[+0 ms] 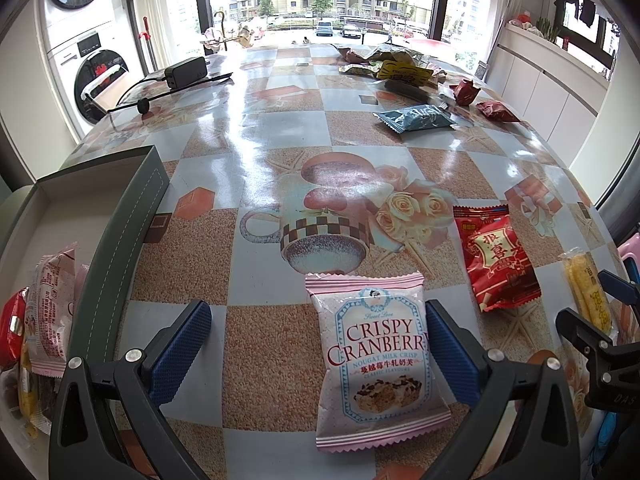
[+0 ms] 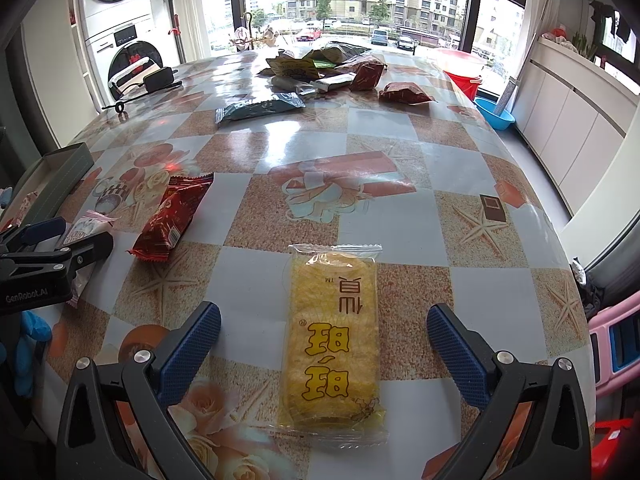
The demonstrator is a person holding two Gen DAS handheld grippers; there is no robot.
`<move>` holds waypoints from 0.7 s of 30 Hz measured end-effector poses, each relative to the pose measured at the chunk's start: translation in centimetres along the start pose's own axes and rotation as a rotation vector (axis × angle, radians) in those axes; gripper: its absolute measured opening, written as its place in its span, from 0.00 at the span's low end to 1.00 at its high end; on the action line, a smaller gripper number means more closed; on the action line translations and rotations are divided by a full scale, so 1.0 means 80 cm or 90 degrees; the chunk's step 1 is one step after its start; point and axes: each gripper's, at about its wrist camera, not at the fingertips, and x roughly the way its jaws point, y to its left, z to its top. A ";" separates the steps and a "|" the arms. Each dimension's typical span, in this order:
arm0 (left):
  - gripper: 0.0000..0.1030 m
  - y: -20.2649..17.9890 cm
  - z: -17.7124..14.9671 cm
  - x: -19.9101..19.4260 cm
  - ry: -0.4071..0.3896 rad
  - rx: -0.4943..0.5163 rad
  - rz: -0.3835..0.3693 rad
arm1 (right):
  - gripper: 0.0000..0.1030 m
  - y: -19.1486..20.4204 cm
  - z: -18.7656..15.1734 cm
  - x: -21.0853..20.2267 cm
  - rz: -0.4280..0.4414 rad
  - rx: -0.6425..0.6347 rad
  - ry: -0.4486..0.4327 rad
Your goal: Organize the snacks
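A table (image 1: 280,128) with a glossy checked cloth fills both views, snacks scattered over it. At its left edge sits a grey box (image 1: 132,200), open on top, with several packets (image 1: 48,304) already inside. A heap of wrappers (image 2: 320,64) lies at the far end, with a teal packet (image 2: 260,108) nearer. The left gripper (image 1: 318,344) is spread wide, low over the cloth, with a pink cranberry packet (image 1: 376,364) lying flat between its blue pads; the right pad touches the packet's edge, the left stands apart. The right gripper (image 2: 324,352) is likewise wide open around a yellow packet (image 2: 334,340), touching neither side. A red packet (image 2: 172,216) lies between the two.
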 end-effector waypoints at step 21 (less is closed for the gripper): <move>0.78 -0.043 -0.007 -0.022 0.097 0.051 -0.035 | 0.88 0.001 0.030 0.012 0.005 -0.015 0.165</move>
